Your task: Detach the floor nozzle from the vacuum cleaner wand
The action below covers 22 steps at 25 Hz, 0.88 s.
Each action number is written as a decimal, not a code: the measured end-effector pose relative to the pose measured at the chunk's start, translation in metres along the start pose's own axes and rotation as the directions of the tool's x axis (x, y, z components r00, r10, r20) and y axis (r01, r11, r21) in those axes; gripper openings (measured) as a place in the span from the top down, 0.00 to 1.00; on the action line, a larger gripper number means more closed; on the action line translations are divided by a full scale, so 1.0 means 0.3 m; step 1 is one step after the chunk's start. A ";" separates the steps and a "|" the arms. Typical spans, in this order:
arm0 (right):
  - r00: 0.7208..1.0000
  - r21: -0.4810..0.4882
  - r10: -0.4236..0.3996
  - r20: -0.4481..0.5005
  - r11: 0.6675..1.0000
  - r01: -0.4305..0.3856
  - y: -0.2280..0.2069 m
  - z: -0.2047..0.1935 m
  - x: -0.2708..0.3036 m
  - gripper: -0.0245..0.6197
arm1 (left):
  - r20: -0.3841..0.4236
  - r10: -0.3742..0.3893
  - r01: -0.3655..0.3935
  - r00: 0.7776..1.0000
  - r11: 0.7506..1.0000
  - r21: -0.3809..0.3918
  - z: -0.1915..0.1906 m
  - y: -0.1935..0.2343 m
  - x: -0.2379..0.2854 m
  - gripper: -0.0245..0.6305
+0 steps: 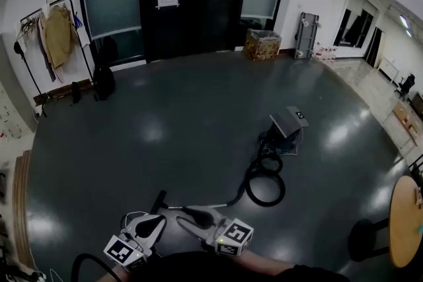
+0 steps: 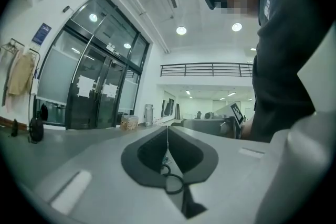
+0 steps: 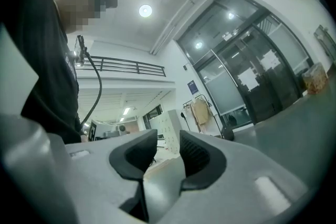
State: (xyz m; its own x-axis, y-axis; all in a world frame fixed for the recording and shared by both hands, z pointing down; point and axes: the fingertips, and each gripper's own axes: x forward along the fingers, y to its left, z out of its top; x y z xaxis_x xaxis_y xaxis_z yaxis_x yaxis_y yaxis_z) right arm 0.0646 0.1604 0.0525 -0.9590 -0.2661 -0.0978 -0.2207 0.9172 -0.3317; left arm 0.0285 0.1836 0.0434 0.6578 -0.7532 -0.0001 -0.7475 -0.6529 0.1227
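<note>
While the person stands in the middle of this big dark-floored hall, both grippers are held up near their body, pointing roughly level and not touching anything. The left gripper (image 1: 158, 221) has its jaws pressed together, the dark pads (image 2: 149, 152) meeting along one thin line with nothing caught in there. The right gripper (image 1: 182, 213) is only partly open: there's a clear gap between its ribbed pads (image 3: 198, 157) and nothing in the gap, you just see the room through it. The two grippers sit close together, tips angled toward each other.

The vacuum stuff is all down on the floor. The wand (image 1: 198, 207) lies flat just beyond the grippers, running left to right. At its left end a short dark piece (image 1: 158, 201) sticks out at an angle; it's too small for me to tell if that's the floor nozzle. From the wand's right end the black hose (image 1: 266, 187) curls into a loop and runs further right to the vacuum cleaner body (image 1: 288, 129).

Way at the far side there are black glass doors (image 1: 192, 3) with paper sheets stuck on, a cardboard box (image 1: 262, 44) to their right, and a coat rack (image 1: 56, 33) on the far left. A round wooden table (image 1: 404, 221) is at the near right edge
</note>
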 end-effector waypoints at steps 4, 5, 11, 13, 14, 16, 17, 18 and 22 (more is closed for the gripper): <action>0.999 -0.028 -0.033 0.019 0.999 0.033 0.005 0.034 0.030 0.82 | -0.012 -0.045 0.045 0.999 0.999 0.018 0.009 0.007 -0.012 0.96; 0.999 -0.031 -0.036 0.020 0.999 0.037 0.010 0.037 0.038 0.84 | -0.014 -0.047 0.047 0.999 0.999 0.013 0.008 0.013 -0.019 0.96; 1.000 -0.041 -0.012 -0.010 0.999 0.012 0.051 -0.014 0.075 0.96 | -0.015 -0.070 0.070 0.997 0.998 -0.004 -0.019 0.032 -0.054 0.96; 1.000 -0.046 -0.016 -0.020 0.999 0.015 0.065 -0.026 0.083 0.96 | -0.019 -0.078 0.078 0.997 0.997 -0.006 -0.028 0.027 -0.063 0.96; 1.000 -0.047 -0.017 -0.024 0.999 0.016 0.069 -0.030 0.087 0.96 | -0.020 -0.081 0.081 0.997 0.997 -0.007 -0.031 0.027 -0.067 0.96; 0.999 -0.045 -0.021 -0.028 0.999 0.019 0.072 -0.033 0.096 0.96 | -0.020 -0.082 0.082 0.996 0.997 -0.013 -0.039 0.033 -0.075 0.96; 0.999 -0.043 -0.023 -0.029 0.999 0.022 0.072 -0.034 0.100 0.96 | -0.020 -0.082 0.082 0.996 0.997 -0.016 -0.042 0.037 -0.078 0.96; 0.999 -0.044 -0.026 -0.031 0.999 0.024 0.071 -0.033 0.105 0.96 | -0.022 -0.083 0.083 0.996 0.996 -0.016 -0.042 0.041 -0.081 0.96; 0.999 -0.045 -0.026 -0.041 0.999 0.024 0.073 -0.042 0.114 0.96 | -0.037 -0.091 0.091 0.995 0.996 -0.005 -0.040 0.046 -0.085 0.96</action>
State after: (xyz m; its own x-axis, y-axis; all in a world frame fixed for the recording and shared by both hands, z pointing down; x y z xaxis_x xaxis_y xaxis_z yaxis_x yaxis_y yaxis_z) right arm 0.0247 0.1750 0.0537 -0.9594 -0.2773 -0.0512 -0.2512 0.9230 -0.2916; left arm 0.0026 0.1947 0.0572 0.7259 -0.6874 0.0253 -0.6844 -0.7180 0.1271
